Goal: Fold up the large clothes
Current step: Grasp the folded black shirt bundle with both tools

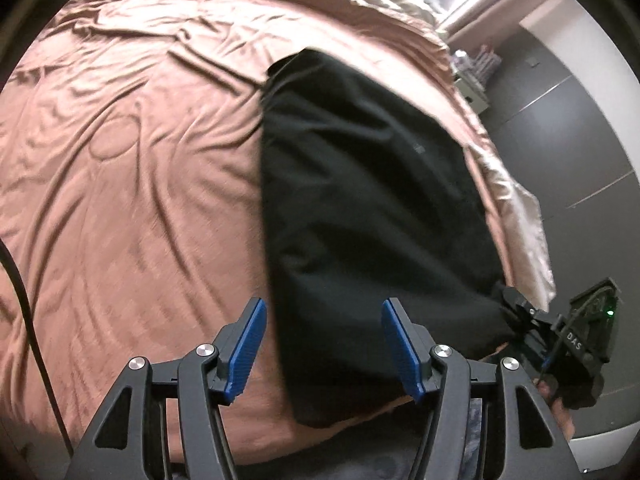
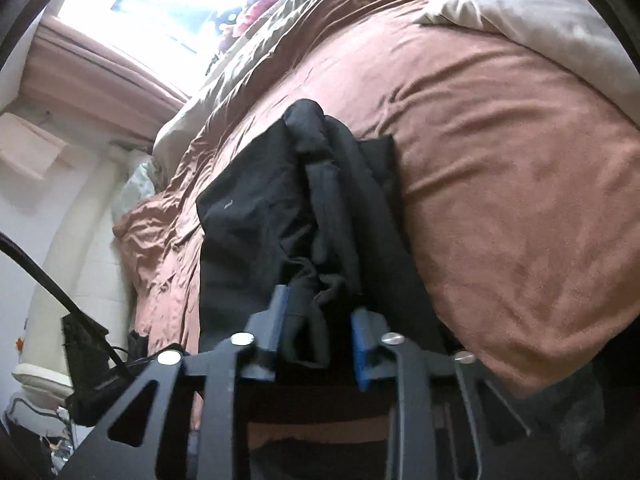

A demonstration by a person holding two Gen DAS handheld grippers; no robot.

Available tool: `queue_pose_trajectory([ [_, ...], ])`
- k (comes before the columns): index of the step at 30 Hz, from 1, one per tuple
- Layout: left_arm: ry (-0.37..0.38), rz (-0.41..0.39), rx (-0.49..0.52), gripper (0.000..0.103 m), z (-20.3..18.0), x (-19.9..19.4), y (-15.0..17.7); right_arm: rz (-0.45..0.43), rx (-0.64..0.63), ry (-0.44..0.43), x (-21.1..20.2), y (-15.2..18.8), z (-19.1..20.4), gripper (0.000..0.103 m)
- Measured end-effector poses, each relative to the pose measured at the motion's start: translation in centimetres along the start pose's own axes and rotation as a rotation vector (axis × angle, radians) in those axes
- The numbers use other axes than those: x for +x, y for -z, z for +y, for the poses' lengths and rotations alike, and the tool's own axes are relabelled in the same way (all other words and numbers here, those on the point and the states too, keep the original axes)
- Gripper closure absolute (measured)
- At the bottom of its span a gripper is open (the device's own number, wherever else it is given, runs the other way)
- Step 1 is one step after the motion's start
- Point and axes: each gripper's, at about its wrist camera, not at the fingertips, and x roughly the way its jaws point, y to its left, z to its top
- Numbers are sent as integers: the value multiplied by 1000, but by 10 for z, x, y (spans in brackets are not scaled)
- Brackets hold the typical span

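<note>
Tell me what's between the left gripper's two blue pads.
In the left wrist view, the left gripper stands open: between its pads shows the near end of the black garment, untouched, lying on the brown bedcover.

Black garment (image 1: pixel 360 200) lies on rumpled bed (image 1: pixel 140 160).

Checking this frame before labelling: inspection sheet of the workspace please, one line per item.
Surface: bed with rumpled brown duvet, paler underside turned up at its edge.
Job's things: black garment lying lengthwise near the bed's edge, partly folded, bunched layers at the near end in the right wrist view.
Clutter: pile of mixed fabrics at the far end of the bed, blurred.
Grippers: left gripper open above the garment's near end, nothing between its blue pads; right gripper closed on a bunched fold of the garment.
Cables: black cable along the left edge of the left view; another in the right view.
Surroundings: bright window, dark tiled floor, white wall.
</note>
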Motion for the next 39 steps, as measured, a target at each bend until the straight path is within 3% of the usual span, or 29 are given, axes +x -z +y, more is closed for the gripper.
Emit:
queue_pose_trajectory([
  [3, -10, 23, 17, 41, 0, 9, 4, -3, -4, 1, -7, 11, -8, 91],
  [10, 13, 67, 43, 41, -12, 29, 17, -2, 75, -3, -20, 35, -40, 93],
  [17, -4, 84, 98, 45, -29, 30, 16, 10, 93, -33, -29, 25, -41, 90],
  [20, -10, 74, 112, 45, -30, 26, 11, 16, 44, -33, -34, 16, -33, 78],
  [22, -12, 56, 110, 45, -28, 22, 3, 4, 17, -37, -39, 9, -31, 57],
  [23, -14, 53, 105, 45, -28, 21, -1, -5, 9, -42, -42, 5, -31, 39],
  [24, -11, 51, 97, 44, -26, 21, -6, -17, 3, -47, -45, -2, -32, 34],
  [28, -15, 38, 80, 44, -21, 23, -24, 1, -33, -51, -39, -23, -34, 34],
  [37, -14, 21, 46, 44, -5, 35, -66, 107, -36, -130, 26, -91, -49, 34],
  [39, -8, 22, 44, 44, -3, 39, -74, 124, -44, -147, 42, -101, -50, 23],
])
